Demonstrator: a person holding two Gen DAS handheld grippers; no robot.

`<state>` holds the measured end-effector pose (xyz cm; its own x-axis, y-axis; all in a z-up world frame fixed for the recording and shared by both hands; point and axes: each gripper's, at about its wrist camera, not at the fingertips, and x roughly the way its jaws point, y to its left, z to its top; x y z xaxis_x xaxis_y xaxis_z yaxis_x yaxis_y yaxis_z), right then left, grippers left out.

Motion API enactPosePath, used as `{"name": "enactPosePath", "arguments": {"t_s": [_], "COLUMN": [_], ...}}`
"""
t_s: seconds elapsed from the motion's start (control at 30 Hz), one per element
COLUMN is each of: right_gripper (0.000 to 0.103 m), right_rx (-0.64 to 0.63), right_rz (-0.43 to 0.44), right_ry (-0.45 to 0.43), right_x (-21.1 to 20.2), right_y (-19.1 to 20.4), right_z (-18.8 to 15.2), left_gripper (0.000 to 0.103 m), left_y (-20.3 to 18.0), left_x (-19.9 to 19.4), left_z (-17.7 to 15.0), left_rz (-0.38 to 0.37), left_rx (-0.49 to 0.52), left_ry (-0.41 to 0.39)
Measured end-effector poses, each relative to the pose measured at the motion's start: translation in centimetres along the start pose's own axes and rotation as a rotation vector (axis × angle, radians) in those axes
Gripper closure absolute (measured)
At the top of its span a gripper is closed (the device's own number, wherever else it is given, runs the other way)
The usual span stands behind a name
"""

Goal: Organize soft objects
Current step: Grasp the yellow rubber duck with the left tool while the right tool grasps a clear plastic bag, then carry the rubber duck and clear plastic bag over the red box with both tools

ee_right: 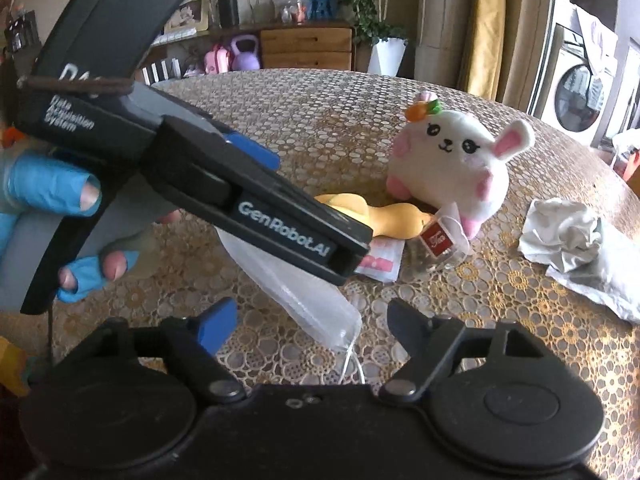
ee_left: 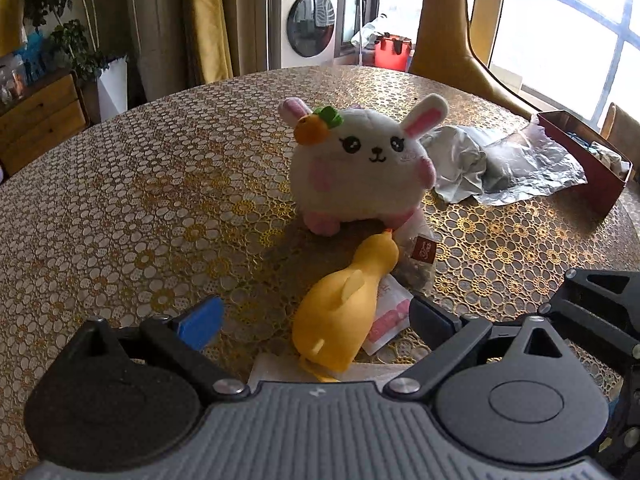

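Observation:
A yellow rubber duck [ee_left: 340, 312] lies on the round table [ee_left: 140, 184] with its beak toward a white bunny plush [ee_left: 360, 164] that has a carrot on its head. My left gripper [ee_left: 316, 320] is open around the duck's body, and its pads stand clear of the duck on both sides. In the right wrist view the left gripper [ee_right: 308, 216] slants down over the duck [ee_right: 384, 216], held by a hand in a blue glove [ee_right: 48, 192]. My right gripper [ee_right: 312, 328] is open low over a clear plastic bag [ee_right: 304, 292]. The bunny [ee_right: 452, 164] sits beyond.
A tea bag sachet [ee_left: 420, 256] and a pink-and-white packet [ee_left: 388, 316] lie beside the duck. Crumpled foil [ee_left: 500, 168] and a dark red box [ee_left: 592, 156] sit at the right of the table. A chair [ee_left: 448, 32] stands behind the far edge.

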<state>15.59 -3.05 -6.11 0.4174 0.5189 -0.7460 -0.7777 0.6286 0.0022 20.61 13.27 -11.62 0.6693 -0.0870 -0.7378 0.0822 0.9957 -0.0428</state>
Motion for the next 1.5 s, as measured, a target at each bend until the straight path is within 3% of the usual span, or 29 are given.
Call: {"name": "enactPosePath", "arguments": {"t_s": [0.1,0.27,0.33,0.4,0.6,0.8,1.0,1.5], "right_gripper": [0.027,0.033,0.038,0.048,0.063,0.078,0.087,0.092], "right_rx": [-0.012,-0.015,-0.010,-0.014,-0.011,0.011,0.041,0.144], "right_rz": [-0.005,-0.007,-0.006,-0.011,-0.038,-0.055,-0.047,-0.078], "right_ry": [0.004,0.011,0.019,0.024,0.049,0.054,0.031,-0.040], "right_x": [0.5,1.0,1.0,1.1,1.4,1.4,0.2,-5.5], "right_y": [0.3,0.5,0.5,0.5,0.5,0.1,-0.3,-3.4], "right_z": [0.0,-0.1,-0.2,-0.3,-0.6,-0.7,-0.7,-1.7], "left_gripper": [0.025,0.044,0.046,0.055,0.067,0.071,0.072,0.073], "left_y": [0.1,0.1,0.0,-0.1,0.1,0.6,1.7,2.6], "left_x": [0.3,1.0,1.0,1.0,0.9,0.3,-0.2,-5.2], "left_z": [0.1,-0.1,-0.2,-0.2,-0.2,-0.3,-0.6,-0.3], "left_rz": [-0.014,-0.035,-0.030,-0.030,-0.042,-0.039,-0.059,-0.040], "left_rx": [-0.009,-0.018,-0.014,-0.017,-0.058,-0.101,-0.188,-0.243], "left_ry": [0.010,0.034,0.035,0.033,0.031,0.022,0.030,-0.056]}}
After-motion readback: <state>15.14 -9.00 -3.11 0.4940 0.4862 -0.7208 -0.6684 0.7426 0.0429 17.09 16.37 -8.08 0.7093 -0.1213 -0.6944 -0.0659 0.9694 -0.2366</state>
